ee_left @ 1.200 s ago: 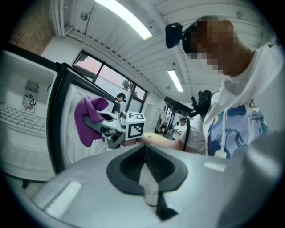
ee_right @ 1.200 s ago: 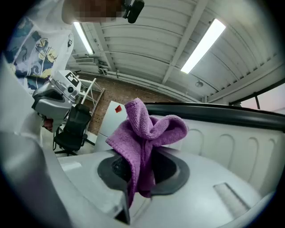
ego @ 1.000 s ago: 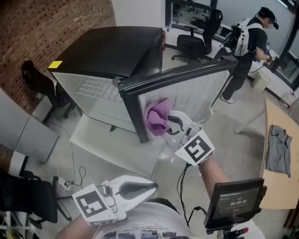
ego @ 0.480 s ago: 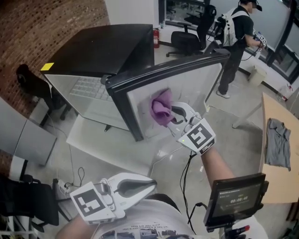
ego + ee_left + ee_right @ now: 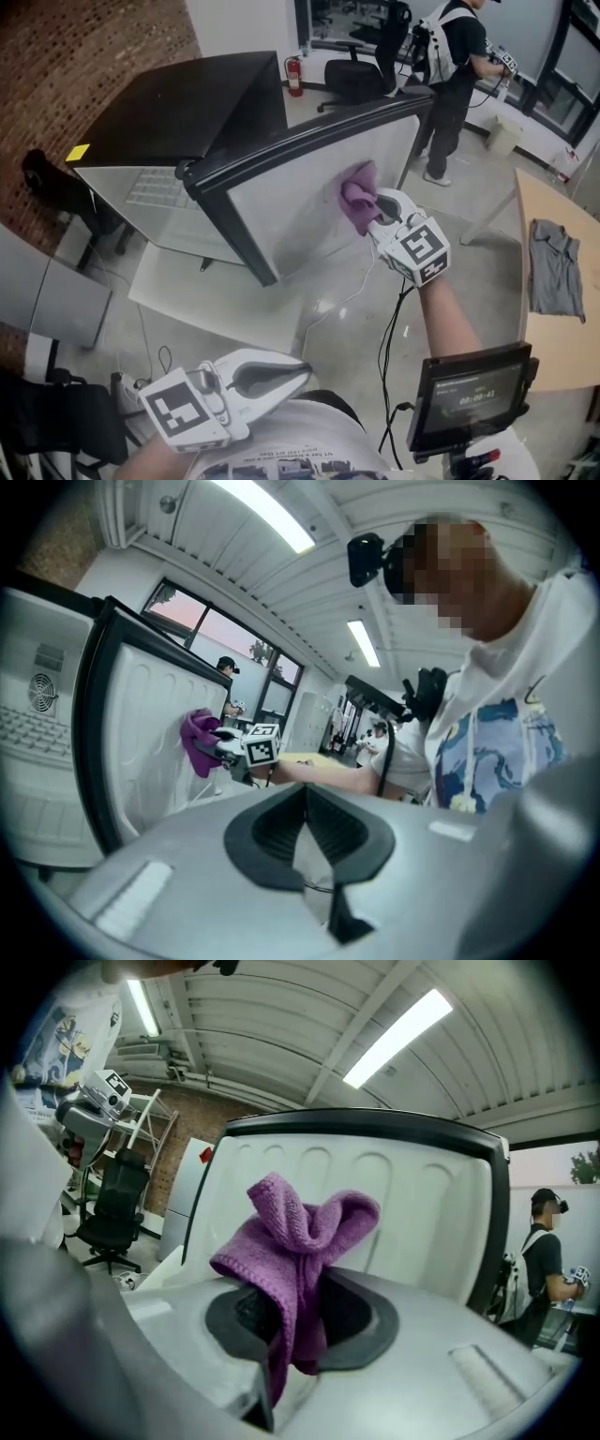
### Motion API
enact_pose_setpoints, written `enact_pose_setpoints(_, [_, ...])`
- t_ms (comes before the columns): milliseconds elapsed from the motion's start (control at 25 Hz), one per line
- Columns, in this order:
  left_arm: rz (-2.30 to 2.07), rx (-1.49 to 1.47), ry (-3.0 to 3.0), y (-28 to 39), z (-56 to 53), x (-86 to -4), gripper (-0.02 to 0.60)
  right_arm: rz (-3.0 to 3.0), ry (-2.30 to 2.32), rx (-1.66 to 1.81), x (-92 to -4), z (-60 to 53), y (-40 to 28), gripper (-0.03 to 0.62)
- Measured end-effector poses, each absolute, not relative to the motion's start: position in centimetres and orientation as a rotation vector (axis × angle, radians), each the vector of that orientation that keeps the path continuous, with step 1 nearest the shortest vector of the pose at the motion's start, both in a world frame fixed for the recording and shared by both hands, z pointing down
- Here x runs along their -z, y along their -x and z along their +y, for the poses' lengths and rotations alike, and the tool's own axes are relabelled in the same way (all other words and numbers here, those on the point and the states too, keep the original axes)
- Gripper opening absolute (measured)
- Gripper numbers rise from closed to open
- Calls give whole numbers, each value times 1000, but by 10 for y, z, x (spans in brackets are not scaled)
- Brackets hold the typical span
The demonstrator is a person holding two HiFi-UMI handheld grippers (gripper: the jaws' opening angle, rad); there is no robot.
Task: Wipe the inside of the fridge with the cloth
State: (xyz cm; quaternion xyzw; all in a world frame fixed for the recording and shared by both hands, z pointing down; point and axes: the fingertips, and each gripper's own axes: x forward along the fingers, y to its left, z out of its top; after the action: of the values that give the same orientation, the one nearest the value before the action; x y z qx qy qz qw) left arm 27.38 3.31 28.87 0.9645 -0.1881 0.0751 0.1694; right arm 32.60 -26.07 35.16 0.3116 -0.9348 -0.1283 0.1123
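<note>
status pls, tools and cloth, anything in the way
Right tool shut on purple cloth. Cloth against the inner panel of the open fridge door. Left tool shut, empty, held low. Nothing seen blocking the wipe.

I see a purple cloth (image 5: 357, 197), a fridge (image 5: 187, 108) black outside and white inside, and 2 black-and-white square markers on my pale grey left gripper (image 5: 302, 371) and right gripper (image 5: 373, 208).

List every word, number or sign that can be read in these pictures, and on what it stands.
"00:00:41", as it seems, on the small screen; the digits are blurred.
Yellow sticker on the fridge: no print readable.
Shirt print: too blurred to read.
Marker cubes: square patterns, no letters.
</note>
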Motion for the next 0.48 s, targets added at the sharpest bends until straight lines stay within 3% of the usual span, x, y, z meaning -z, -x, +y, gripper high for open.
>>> enact_pose_setpoints(480, [-518, -215, -2728, -274, 27, -289, 6, -2606, -1160, 263, -371, -309, -407, 78])
